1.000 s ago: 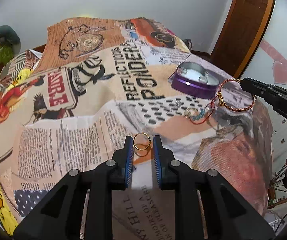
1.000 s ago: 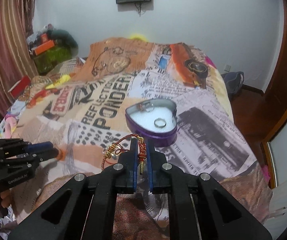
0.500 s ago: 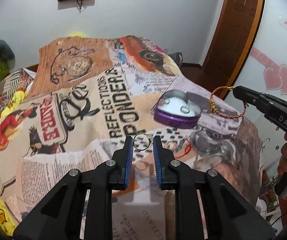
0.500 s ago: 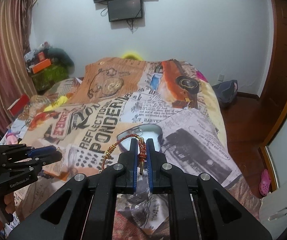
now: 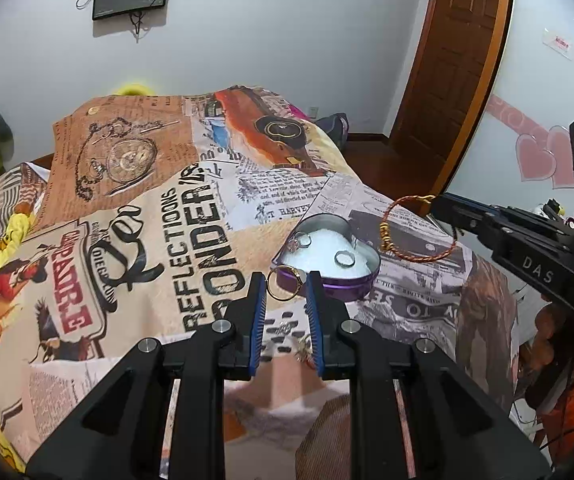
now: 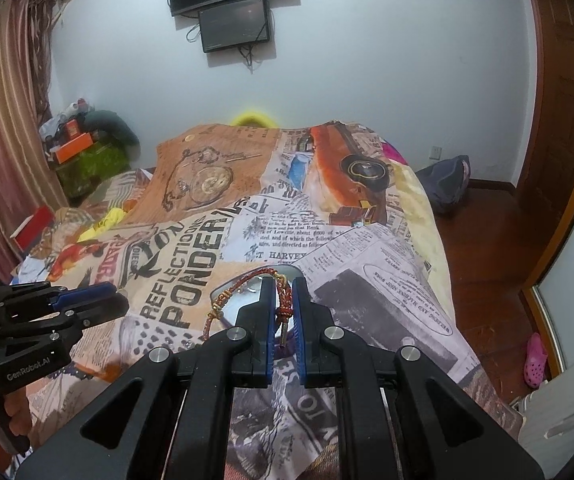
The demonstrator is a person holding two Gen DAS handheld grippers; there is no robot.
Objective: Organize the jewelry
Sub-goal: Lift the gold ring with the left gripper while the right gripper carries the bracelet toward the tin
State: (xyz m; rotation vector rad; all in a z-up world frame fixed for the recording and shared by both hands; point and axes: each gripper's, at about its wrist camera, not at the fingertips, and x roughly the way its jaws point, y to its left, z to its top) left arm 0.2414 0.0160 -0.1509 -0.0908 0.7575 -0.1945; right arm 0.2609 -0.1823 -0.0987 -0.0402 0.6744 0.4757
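My left gripper (image 5: 285, 288) is shut on a thin gold ring (image 5: 285, 284) and holds it just in front of a purple heart-shaped tin (image 5: 327, 268) with a white lining. Two silver rings (image 5: 345, 258) lie inside the tin. My right gripper (image 6: 283, 300) is shut on a red and gold cord bracelet (image 6: 243, 292), held above the tin (image 6: 231, 308). In the left wrist view the bracelet (image 5: 415, 228) hangs from the right gripper (image 5: 437, 204) to the right of the tin. More jewelry (image 5: 303, 346) lies on the bedspread below my left fingers.
The tin sits on a bed with a newspaper-print bedspread (image 5: 167, 220). A wooden door (image 5: 459, 60) stands at the right, and a wall screen (image 6: 235, 28) hangs behind the bed. Clutter (image 6: 83, 148) is piled at the far left. A pink shoe (image 6: 535, 356) lies on the floor.
Both grippers have risen from the bedspread with their pieces. The left gripper has carried the ring toward the tin. The right gripper has lifted the bracelet above the tin's right side.
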